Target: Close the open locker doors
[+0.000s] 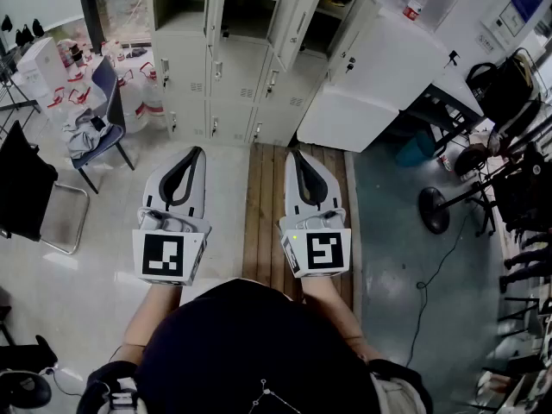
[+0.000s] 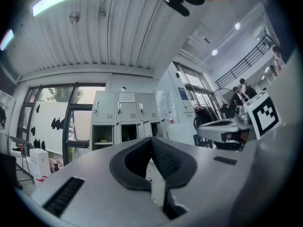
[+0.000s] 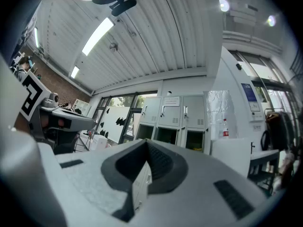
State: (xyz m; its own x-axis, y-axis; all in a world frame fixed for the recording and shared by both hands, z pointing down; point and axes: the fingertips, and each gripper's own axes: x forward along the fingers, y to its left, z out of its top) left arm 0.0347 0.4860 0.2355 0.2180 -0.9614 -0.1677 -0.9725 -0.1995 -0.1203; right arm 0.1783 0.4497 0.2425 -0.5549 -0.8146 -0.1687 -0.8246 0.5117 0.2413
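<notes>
Left gripper (image 1: 195, 155) & right gripper (image 1: 297, 157): jaws together, empty, aimed at lockers (image 1: 233, 84) at frame top. Prob. kept closed so the tips can push the open doors (image 1: 297, 15) to.

The lockers (image 1: 233, 76) stand with one open door (image 1: 296, 15) swung outward. In front of the lockers, the left gripper (image 1: 197, 150) and right gripper (image 1: 296, 152) point toward them, side by side, jaws together. A chair (image 1: 102, 136) sits left of the lockers and a white cabinet (image 1: 379, 84) right of them.

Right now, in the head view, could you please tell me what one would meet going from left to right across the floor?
black chair → blue chair with clothes on it → left gripper → right gripper → blue bin
</notes>
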